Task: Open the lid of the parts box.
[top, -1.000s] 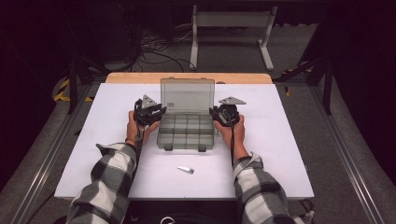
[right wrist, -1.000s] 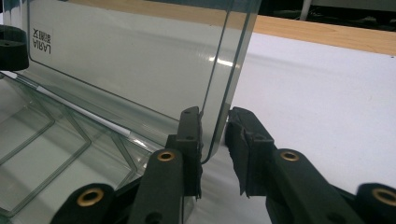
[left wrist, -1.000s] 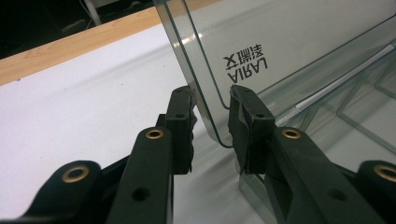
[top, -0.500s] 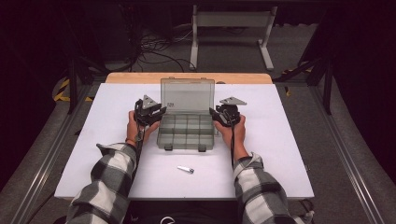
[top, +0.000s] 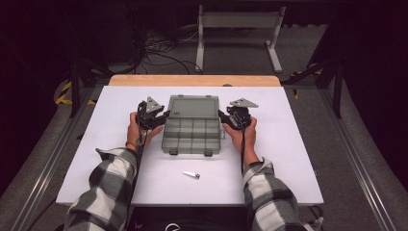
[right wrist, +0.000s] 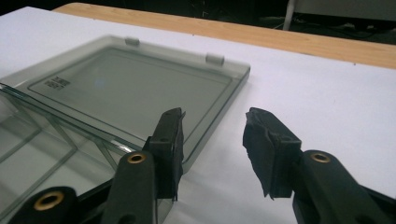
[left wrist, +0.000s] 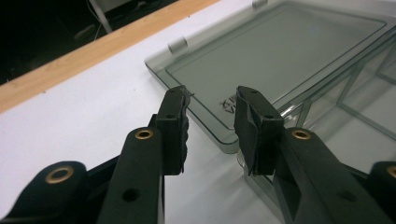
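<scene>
Open organizer box between both grippers, fingers parted, just opening, gripping nothing

My forearms in plaid sleeves come up from the bottom of the high view and angle slightly inward toward the middle of the frame. My left gripper sits left of centre, cupped from below in my left hand, jaws pointing right. My right gripper sits right of centre in my right hand, jaws pointing left. Both pairs of jaws have just been opening and stand apart, pressing on nothing.
</scene>
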Available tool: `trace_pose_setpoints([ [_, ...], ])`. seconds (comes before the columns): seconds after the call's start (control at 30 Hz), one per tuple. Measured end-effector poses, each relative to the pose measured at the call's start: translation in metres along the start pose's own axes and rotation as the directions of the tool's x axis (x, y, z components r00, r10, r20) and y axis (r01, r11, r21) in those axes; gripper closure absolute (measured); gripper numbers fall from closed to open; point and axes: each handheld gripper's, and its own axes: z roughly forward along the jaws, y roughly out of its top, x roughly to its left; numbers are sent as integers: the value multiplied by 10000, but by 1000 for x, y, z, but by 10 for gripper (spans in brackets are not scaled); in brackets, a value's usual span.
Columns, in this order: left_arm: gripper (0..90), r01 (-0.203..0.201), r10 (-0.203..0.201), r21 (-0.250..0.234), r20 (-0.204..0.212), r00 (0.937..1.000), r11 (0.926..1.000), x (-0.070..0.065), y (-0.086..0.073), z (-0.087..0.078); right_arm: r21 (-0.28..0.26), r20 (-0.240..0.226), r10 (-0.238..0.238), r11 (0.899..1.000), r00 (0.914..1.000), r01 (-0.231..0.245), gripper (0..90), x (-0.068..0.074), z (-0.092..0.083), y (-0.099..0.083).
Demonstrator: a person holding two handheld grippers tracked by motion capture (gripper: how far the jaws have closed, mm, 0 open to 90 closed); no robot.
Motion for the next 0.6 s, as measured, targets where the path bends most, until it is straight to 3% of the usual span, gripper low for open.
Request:
trace_pose_setpoints([
  [0.33,592,-690,706,-477,324,9970,9965,-4,5,-27,-488,-719,-549,9975,9959,515,546,5,-23,10],
  [0.6,554,-1181,1239,-929,594,9905,9887,-12,4,-48,-810,-1049,-1726,9830,9794,1646,537,16,-41,9],
])
